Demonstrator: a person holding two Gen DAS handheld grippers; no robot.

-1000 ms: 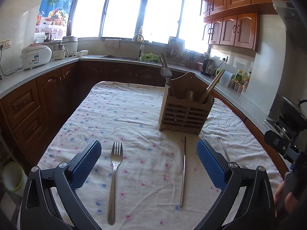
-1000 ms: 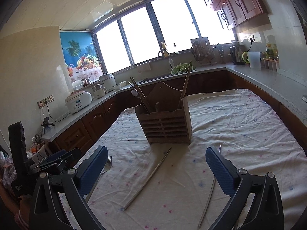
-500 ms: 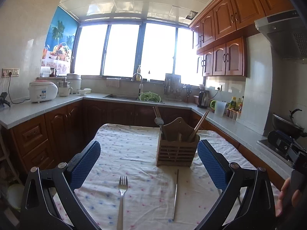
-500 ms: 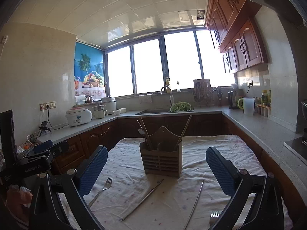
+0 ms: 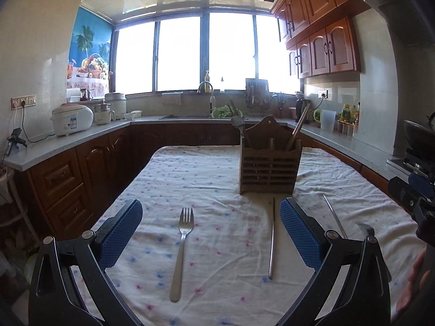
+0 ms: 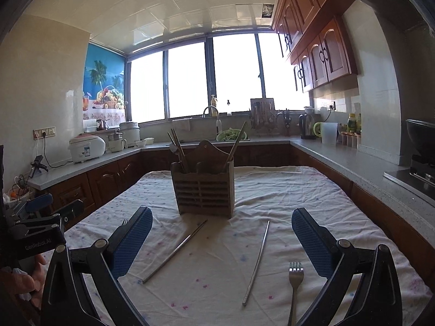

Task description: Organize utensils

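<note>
Hovering over the table with both grippers, we hold nothing at all. Our left gripper has its blue-padded fingers spread wide, and a steel fork lies flat on the speckled tablecloth right between them, tines pointing away from us. Just inside that gripper's right finger lies a metal chopstick, running nearly straight ahead toward the wooden utensil caddy. The caddy stands upright beyond the fingertips, a little to the right, with wooden chopsticks and a spoon poking out of its top.

Over on our right gripper, the jaws are likewise wide apart and empty. Between its fingers we see two metal chopsticks on the cloth: one angled toward the left finger, the other nearer the middle, both pointing roughly at the caddy straight ahead. A second fork lies close in by the right finger, tines forward. At the far left of this view, our left gripper's body shows beside the table edge.
</note>
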